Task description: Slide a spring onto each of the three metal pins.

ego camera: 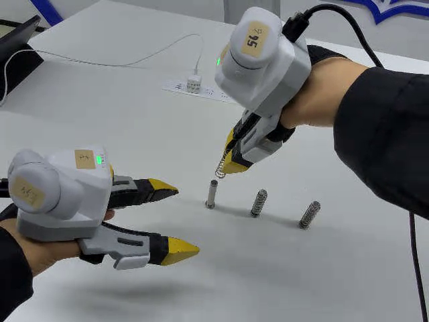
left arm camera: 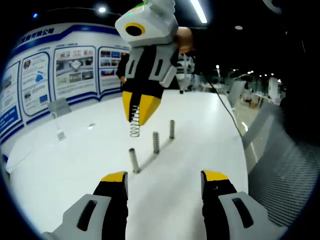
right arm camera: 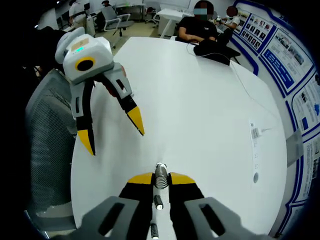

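White tabletop (ego camera: 134,134), one bare pin (ego camera: 212,194). Right gripper (ego camera: 231,164) pinches a spring (ego camera: 220,166) above it; left gripper (ego camera: 184,220) gapes. Misaligned, the spring may snag.

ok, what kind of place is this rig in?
Likely an open office or showroom: blue display boards along one side, office chairs in the background, and a long white table with a power strip.

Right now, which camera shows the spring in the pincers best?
The left gripper view: the spring hangs side-on from the right gripper, above the bare pin. The head view shows it small and faint; the right gripper view sees it end-on between its jaws.
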